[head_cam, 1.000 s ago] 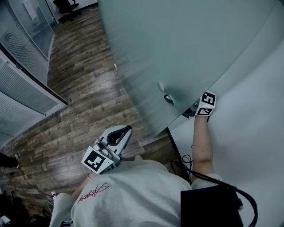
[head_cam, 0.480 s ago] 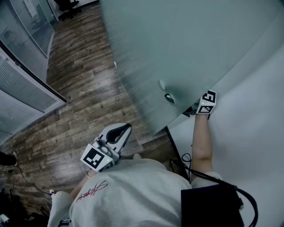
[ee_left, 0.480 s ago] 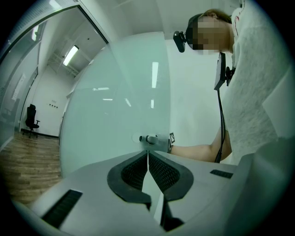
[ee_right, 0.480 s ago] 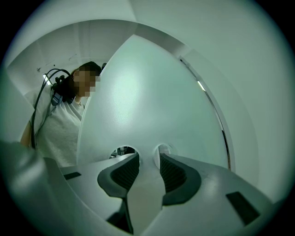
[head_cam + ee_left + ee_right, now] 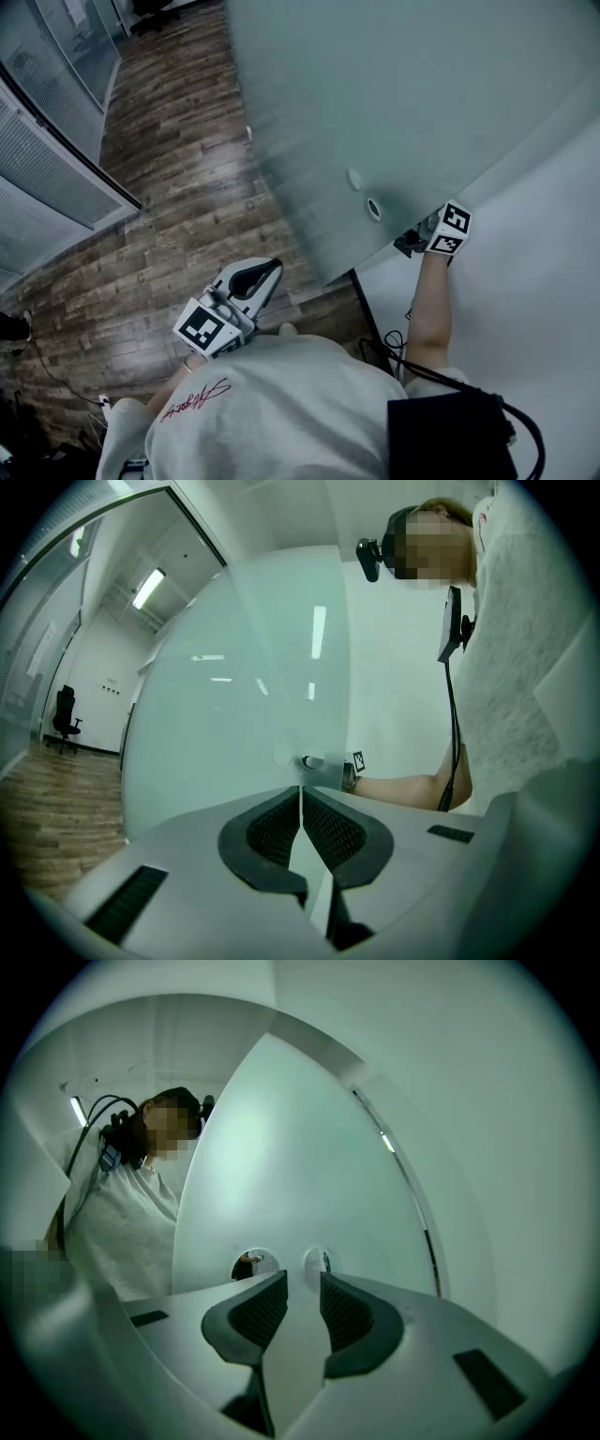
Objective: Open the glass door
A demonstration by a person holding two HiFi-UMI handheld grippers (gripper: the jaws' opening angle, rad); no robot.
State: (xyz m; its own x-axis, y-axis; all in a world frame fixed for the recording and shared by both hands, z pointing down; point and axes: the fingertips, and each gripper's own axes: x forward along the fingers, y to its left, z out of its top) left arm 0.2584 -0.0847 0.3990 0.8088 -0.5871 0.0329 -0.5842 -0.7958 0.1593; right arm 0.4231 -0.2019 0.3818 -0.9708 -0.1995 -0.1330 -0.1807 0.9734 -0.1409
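Observation:
The frosted glass door stands ajar, its free edge by the white wall. Two round fittings sit near that edge. My right gripper is at the door's edge beside them, on the wall side. In the right gripper view its jaws are apart and closing, aimed at the door face just below a round fitting; only pale glass shows in the gap. My left gripper hangs by my body over the floor, shut and empty, facing the door.
Wood-plank floor runs leftward to a glass partition with blinds. An office chair stands far down the room. Black cables hang by my right arm near the door's lower corner.
The door's edge and its fittings have shifted to the right in the head view, and my right gripper has gone right and slightly down with them. The left gripper has hardly moved.

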